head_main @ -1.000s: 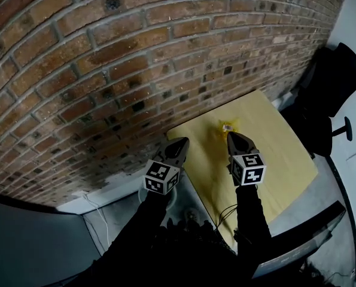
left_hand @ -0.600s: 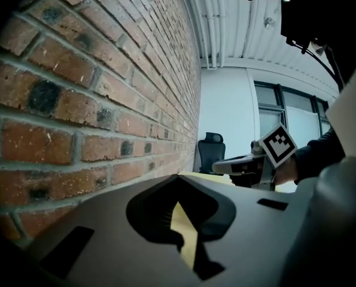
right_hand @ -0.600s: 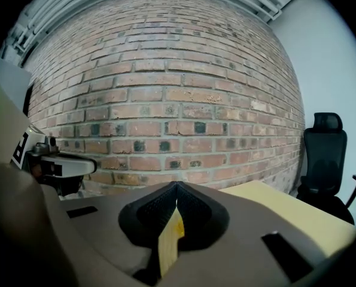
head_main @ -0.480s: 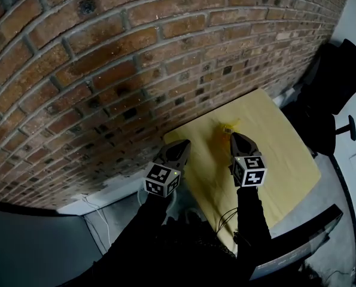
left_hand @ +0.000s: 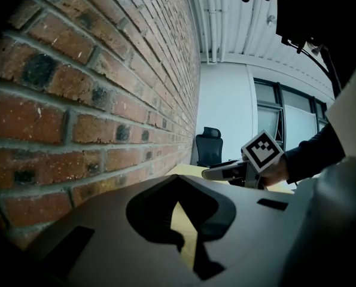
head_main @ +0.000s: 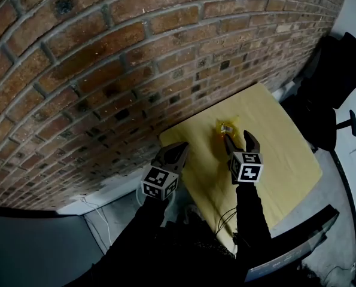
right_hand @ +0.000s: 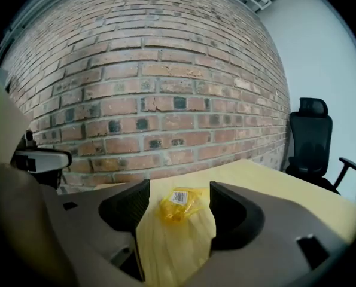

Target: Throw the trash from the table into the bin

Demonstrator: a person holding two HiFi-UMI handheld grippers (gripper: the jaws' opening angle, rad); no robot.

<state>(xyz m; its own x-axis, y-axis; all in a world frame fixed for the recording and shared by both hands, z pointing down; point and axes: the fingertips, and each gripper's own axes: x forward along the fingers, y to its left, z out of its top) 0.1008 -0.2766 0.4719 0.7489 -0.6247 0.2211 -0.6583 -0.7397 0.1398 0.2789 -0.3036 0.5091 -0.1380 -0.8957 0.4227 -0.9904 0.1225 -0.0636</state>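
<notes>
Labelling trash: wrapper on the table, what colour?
Translucent yellow wrapper; shows best in the right gripper view.

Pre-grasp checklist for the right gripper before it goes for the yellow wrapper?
1. Right gripper jaws open: ok, just been opening, nothing between them yet.
2. Yellow wrapper centred ahead of jaws: ok.
3. Wrapper alone on table: ok.
4. Left gripper off to the side, shut, empty: ok.
5. Bin in sight: cannot tell; no view shows it.
</notes>
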